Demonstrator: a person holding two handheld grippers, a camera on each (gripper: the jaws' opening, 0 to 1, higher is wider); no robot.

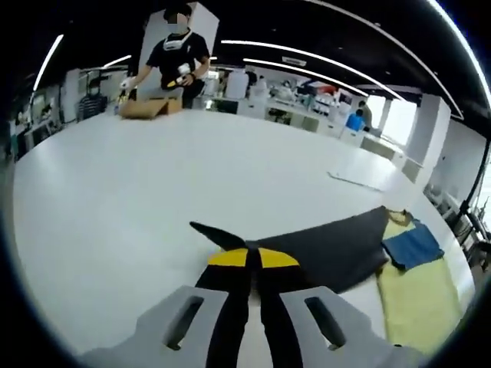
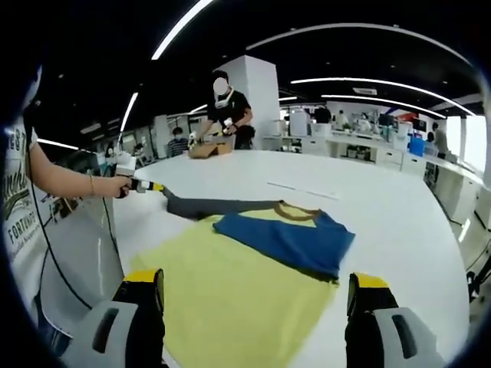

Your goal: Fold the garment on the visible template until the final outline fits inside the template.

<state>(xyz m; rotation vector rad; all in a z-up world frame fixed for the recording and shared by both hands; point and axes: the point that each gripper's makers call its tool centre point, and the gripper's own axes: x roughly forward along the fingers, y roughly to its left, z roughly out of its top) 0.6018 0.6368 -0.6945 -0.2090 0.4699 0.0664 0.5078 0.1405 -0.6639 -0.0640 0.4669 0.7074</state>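
Garment (image 2: pixel 245 299) lies flat on white table (image 2: pixel 399 222): yellow body w/ a blue sleeve (image 2: pixel 288 241) folded across chest, brown-trimmed neck, and a dark grey sleeve (image 2: pixel 211 205) stretched out sideways.

L gripper (image 1: pixel 247 257): jaws pressed together, yellow-tipped, pinching the end of the dark grey sleeve (image 1: pixel 330 245); a pointed bit of cloth sticks out past the tips. In R gripper view the same tool (image 2: pixel 149 185) is seen from outside, held in person's hand (image 2: pixel 121 186), at the far end of that sleeve.

R gripper (image 2: pixel 257 295): jaws spread wide, one each side of the yellow hem area, above the cloth; contact w/ fabric can't tell.

L gripper view alone gives the close-up pinch, plus garment's yellow body (image 1: pixel 418 295) and blue sleeve (image 1: pixel 413 245) off to the side. R gripper view alone gives the whole garment outline and the person's forearm and printed shirt at the edge.

No template outline discernible on table. A thin flat sheet (image 1: pixel 357 182) lies farther out on table.

Far end of table: cardboard box (image 1: pixel 149 107), open, contents can't tell; another person (image 1: pixel 178 57) in black stands behind it. Benches w/ lab clutter beyond.
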